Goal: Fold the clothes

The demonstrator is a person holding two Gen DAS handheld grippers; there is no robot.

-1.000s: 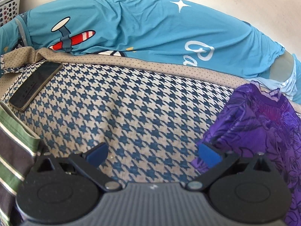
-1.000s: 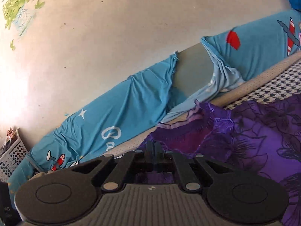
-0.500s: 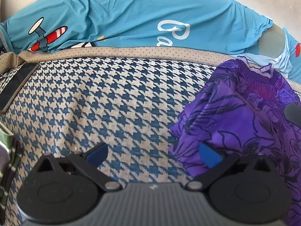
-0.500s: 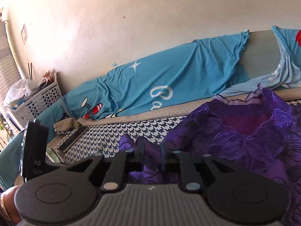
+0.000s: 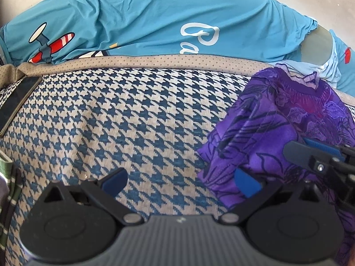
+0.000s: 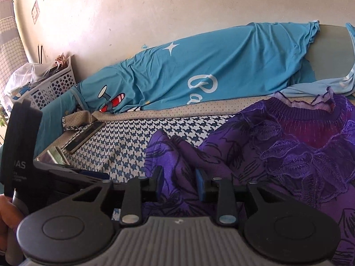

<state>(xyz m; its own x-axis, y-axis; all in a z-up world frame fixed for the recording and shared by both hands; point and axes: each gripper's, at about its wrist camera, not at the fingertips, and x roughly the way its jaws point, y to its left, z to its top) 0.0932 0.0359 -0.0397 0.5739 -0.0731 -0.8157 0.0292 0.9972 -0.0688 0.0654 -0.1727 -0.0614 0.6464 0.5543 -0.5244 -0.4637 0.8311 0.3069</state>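
One purple garment [image 6: 255, 155] lies rumpled on the houndstooth bed cover [image 5: 137, 122], its ribbed neckline toward the wall and a loose corner spilling toward the bare patterned cloth. One blue sheet [image 5: 155, 22] with a printed plane and a white star covers the long bolster along the wall. One dark phone [image 5: 17, 102] rests at the cover's edge, near the beige dotted border, well apart from the garment. One white perforated basket [image 6: 53, 86] stands at the wall beyond the bed's end.

Two claws are in view. The left claw [image 5: 180, 180] tilts steeply down over the cover, its jaws wide apart; one blue pad hangs over bare houndstooth, the other over the garment's hem, and neither presses on cloth. The right claw [image 6: 178, 182] points more shallowly down across the garment, and its jaws have just been opening: they stand a little apart with a fold of purple fabric lying between them, the pads not pressing on it. A hand [image 6: 5, 212] shows at the lower left edge of the right wrist view, gripping the left claw's handle.
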